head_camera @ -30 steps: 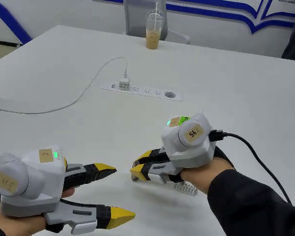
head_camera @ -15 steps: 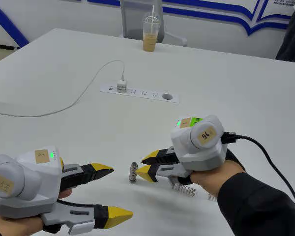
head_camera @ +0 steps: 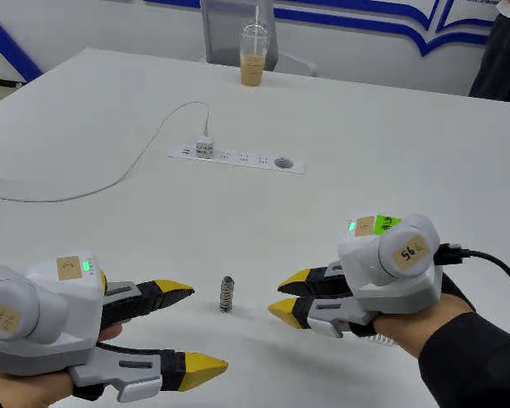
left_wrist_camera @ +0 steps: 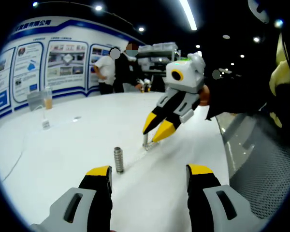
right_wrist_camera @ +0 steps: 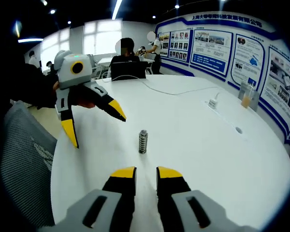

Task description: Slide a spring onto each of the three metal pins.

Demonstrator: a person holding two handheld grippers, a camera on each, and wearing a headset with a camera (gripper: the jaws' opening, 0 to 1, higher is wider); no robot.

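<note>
Since one spring (head_camera: 227, 294) stands upright on the worktop (head_camera: 340, 127), apparently seated over a pin, I judge one of the three done. Near it, the left hand-held gripper (head_camera: 208, 330) is spread wide and empty. On the spring's other side, the right hand-held gripper (head_camera: 276, 294) is narrowly parted, grasping nothing. Two more springs are left to fit.

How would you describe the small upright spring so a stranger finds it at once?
On the big white table, find the left gripper and right gripper at the near side. Between their yellow tips stands the spring: a tiny grey coil, upright, unlike the flat power strip and tall drink cup farther back.
</note>
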